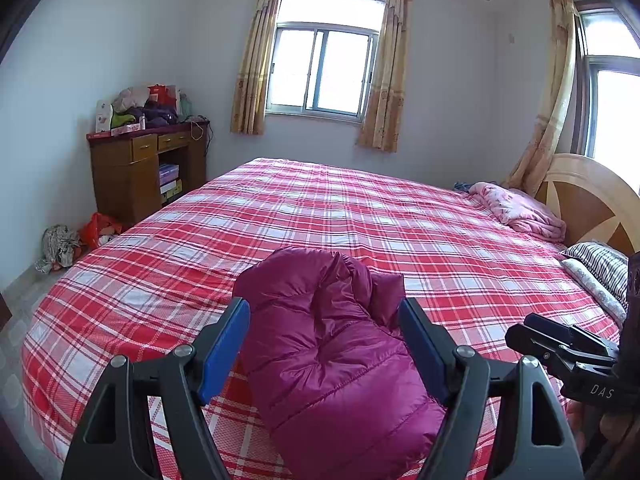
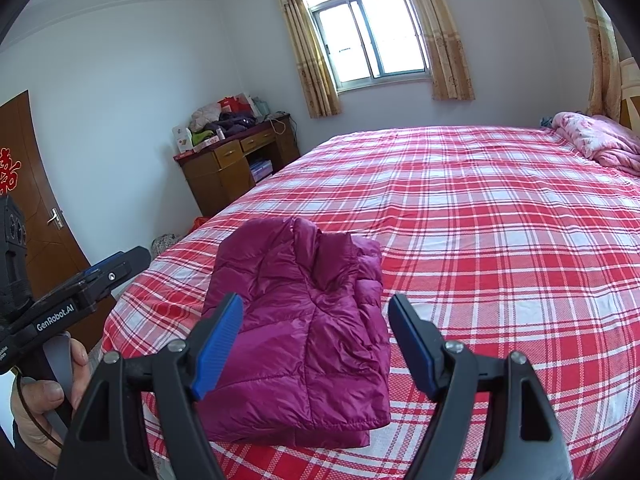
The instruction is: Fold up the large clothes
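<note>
A magenta quilted puffer jacket (image 1: 332,352) lies folded into a compact bundle on the red plaid bed (image 1: 360,216), near its front edge. My left gripper (image 1: 324,316) hovers above the jacket, open, its blue pads apart and touching nothing. In the right wrist view the same jacket (image 2: 304,332) rests flat on the bed (image 2: 500,220), with my right gripper (image 2: 316,312) open above its near half and holding nothing. The left gripper (image 2: 120,266) shows at that view's left edge, held by a hand (image 2: 44,396). The right gripper's body (image 1: 568,344) sits at the left wrist view's right edge.
A pink blanket (image 1: 520,212) and striped pillows (image 1: 600,268) lie by the wooden headboard (image 1: 592,200). A wooden desk (image 1: 144,168) piled with clothes stands against the far-left wall, with bags (image 1: 76,240) on the floor beside it. A brown door (image 2: 32,208) is at left.
</note>
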A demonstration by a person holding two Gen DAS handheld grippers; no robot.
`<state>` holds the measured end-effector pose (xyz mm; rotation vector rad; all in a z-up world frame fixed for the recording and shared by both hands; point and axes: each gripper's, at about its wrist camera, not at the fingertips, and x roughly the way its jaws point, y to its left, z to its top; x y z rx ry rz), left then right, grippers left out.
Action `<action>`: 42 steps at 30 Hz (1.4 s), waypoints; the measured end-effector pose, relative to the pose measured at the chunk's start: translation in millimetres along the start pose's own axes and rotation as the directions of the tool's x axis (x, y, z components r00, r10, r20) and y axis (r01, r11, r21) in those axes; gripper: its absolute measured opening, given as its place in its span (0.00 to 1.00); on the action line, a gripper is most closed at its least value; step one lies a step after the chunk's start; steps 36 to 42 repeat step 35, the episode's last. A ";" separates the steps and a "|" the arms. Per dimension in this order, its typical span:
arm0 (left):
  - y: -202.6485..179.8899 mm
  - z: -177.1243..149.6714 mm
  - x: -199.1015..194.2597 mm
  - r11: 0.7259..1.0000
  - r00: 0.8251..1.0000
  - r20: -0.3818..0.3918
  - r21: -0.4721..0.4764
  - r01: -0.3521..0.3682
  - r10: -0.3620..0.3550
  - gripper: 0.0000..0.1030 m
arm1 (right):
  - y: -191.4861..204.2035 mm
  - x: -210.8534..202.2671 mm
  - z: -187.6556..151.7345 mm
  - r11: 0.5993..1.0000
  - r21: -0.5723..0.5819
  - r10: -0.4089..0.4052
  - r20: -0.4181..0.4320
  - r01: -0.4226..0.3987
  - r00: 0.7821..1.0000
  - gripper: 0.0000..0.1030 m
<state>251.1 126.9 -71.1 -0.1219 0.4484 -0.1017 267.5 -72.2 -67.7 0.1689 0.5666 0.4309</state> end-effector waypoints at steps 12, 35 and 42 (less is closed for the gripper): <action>-6.0 -0.4 -2.3 0.999 1.000 0.010 0.018 -0.030 0.030 0.75 | 7.6 -6.1 1.5 1.000 -0.024 0.005 0.029 -0.004 1.000 0.76; 0.7 -3.4 -3.0 0.995 0.994 0.054 0.010 -0.097 0.096 0.99 | 10.8 -6.3 -5.0 0.999 -0.035 0.005 0.037 -0.003 0.999 0.82; 0.7 -3.4 -3.0 0.995 0.994 0.054 0.010 -0.097 0.096 0.99 | 10.8 -6.3 -5.0 0.999 -0.035 0.005 0.037 -0.003 0.999 0.82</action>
